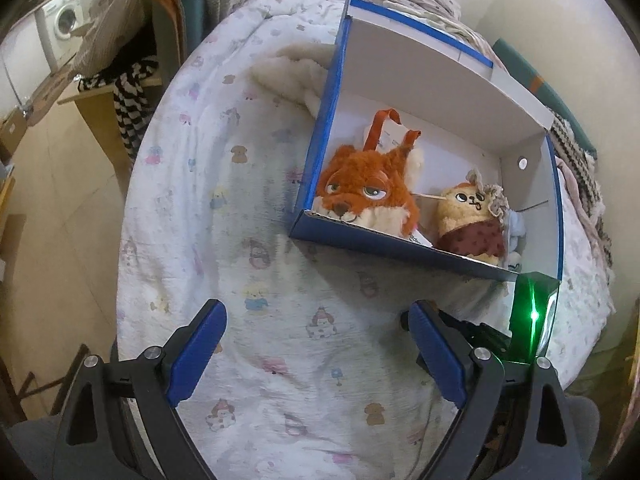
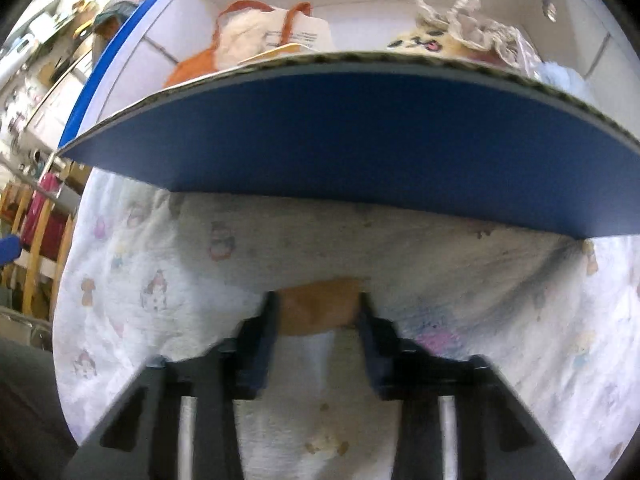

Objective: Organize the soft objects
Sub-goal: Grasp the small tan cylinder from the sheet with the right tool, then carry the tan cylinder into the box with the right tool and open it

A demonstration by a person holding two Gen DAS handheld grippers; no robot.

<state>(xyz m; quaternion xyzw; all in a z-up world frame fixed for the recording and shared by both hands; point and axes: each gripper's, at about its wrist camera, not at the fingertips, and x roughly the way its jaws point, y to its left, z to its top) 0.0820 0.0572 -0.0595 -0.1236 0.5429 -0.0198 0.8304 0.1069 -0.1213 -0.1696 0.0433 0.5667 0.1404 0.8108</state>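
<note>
A blue cardboard box point(image 1: 400, 246) with a white inside lies open on the printed bed sheet point(image 1: 240, 200). In it are an orange fox plush point(image 1: 360, 188), a cream plush in a brown dress point(image 1: 468, 216) and a pale blue soft thing point(image 1: 516, 232). My left gripper point(image 1: 316, 328) hangs open over bare sheet in front of the box. The right wrist view shows the box wall point(image 2: 360, 140) close up. There my right gripper point(image 2: 318, 304) is shut on a small tan and white soft thing point(image 2: 320, 320), low over the sheet.
A fleecy cream blanket point(image 1: 288, 72) lies behind the box's left wall. Left of the bed stand a wooden table with a striped cloth point(image 1: 128, 92) and a washing machine point(image 1: 64, 20). The right tool's green-lit body point(image 1: 532, 312) is by the box's near corner.
</note>
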